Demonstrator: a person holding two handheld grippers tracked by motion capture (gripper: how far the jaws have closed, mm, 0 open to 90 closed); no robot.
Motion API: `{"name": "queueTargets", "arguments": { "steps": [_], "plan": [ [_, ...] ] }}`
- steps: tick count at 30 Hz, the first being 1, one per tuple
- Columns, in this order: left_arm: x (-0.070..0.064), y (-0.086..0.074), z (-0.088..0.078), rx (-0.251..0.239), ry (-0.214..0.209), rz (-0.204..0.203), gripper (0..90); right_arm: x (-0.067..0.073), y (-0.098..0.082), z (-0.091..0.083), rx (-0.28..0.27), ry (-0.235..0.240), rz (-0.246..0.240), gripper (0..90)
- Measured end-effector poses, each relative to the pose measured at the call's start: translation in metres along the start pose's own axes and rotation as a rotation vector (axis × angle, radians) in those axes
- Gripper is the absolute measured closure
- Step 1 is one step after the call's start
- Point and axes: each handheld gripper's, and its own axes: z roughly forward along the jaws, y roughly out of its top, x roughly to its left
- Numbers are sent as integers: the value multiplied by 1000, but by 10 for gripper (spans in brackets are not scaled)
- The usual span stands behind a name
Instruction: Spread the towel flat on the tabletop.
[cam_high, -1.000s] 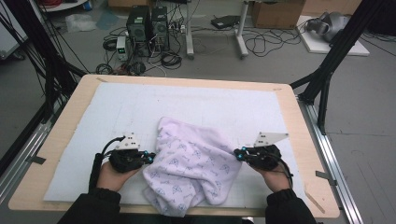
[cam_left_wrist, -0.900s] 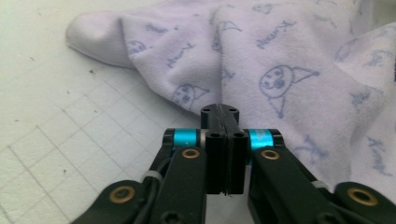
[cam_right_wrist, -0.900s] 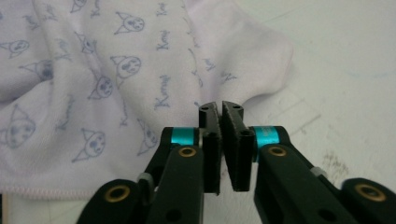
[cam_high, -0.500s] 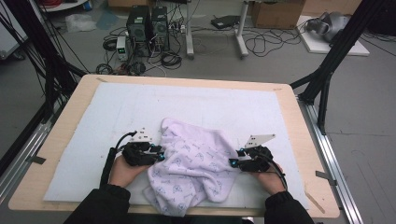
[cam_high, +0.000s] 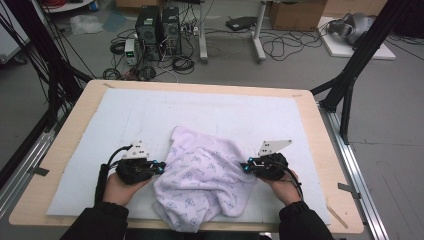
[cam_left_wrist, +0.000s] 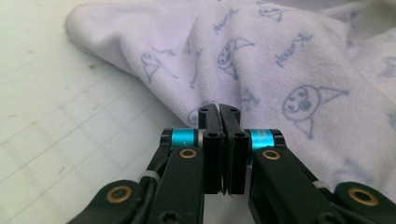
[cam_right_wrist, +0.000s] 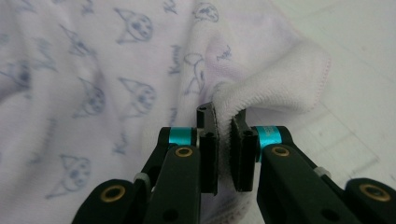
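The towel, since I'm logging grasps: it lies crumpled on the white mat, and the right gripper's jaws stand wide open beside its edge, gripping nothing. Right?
Not quite. The right gripper is shut on a fold of the towel's edge, as the right gripper view shows. The towel does lie crumpled on the white mat.

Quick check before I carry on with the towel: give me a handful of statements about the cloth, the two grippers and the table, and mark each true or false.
1. The right gripper pinches a fold of the towel between its pads. True.
2. The towel lies spread flat and smooth. False: it lies crumpled in folds on the white mat.
3. The left gripper has its jaws wide open. False: they are closed, tips at the towel's edge; whether cloth is caught between them cannot be told.
4. The towel is plain white. False: it is pale lilac with small printed cartoon faces.
5. The grippers sit at opposite sides of the towel. True.
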Motion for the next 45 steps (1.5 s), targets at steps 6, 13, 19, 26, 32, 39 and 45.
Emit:
{"name": "queueTargets", "arguments": {
  "steps": [6,13,19,26,32,39,45],
  "plan": [
    [-11,-15,-31,21,1,36,897,21,1,3,67,48,-59,843],
    [10,-3,-21,-29,8,13,753,9,8,-3,12,16,-9,690],
    [35,21,24,-15,33,-8,633,-10,7,11,45,3,86,493],
    [51,16,64,55,74,-104,515,-16,-6,17,118,-14,82,672],
    [47,24,65,83,90,-65,873,-18,5,19,149,41,11,847],
    [71,75,13,-124,283,-84,880,-61,73,-6,62,-58,-22,860],
    [100,138,-13,-236,364,-123,560,-112,154,-41,-173,-307,137,495]
  ]
}}
